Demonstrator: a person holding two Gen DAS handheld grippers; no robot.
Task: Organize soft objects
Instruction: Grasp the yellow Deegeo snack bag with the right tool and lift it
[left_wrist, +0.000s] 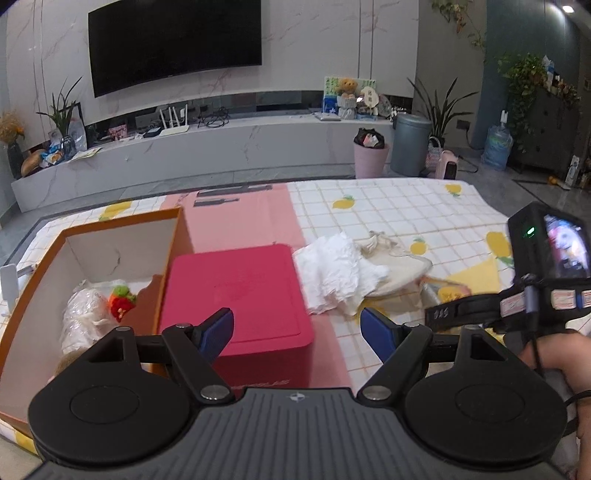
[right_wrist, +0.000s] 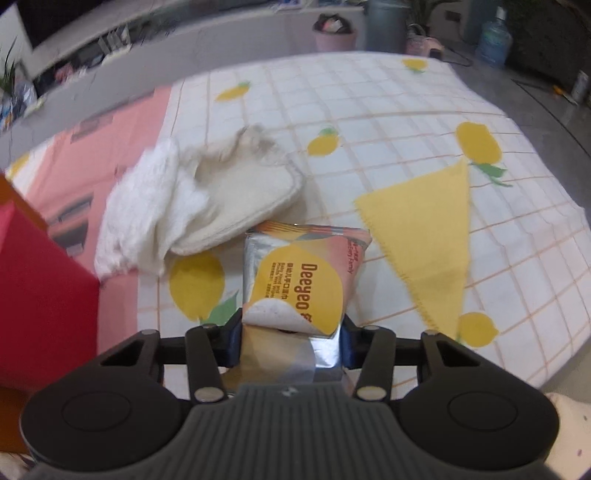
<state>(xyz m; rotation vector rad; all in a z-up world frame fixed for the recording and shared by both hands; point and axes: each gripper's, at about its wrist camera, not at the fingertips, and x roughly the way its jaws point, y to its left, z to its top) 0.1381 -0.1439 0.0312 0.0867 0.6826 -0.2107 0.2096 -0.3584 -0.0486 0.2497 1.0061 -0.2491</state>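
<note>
My right gripper (right_wrist: 291, 332) is shut on the near end of an orange and yellow wet-wipe pack (right_wrist: 303, 273), which juts forward over the lemon-print sheet (right_wrist: 369, 110). Beyond the pack lie a crumpled white towel (right_wrist: 147, 206) and a cream cloth pouch (right_wrist: 243, 192). A yellow cloth (right_wrist: 428, 229) lies flat to the right. My left gripper (left_wrist: 295, 325) stands open and holds nothing, above the near right corner of a closed red box (left_wrist: 240, 291). Left of it, an open orange box (left_wrist: 173, 229) holds a plastic-wrapped bundle (left_wrist: 81, 317) and a small red and green plush (left_wrist: 122, 299).
The sheet covers a low surface with its far edge (left_wrist: 369, 181) toward a TV wall. A pink bin (left_wrist: 371, 158) and a grey bin (left_wrist: 410, 144) stand on the floor beyond. A hand (left_wrist: 561, 369) holds the right gripper's handle at the right.
</note>
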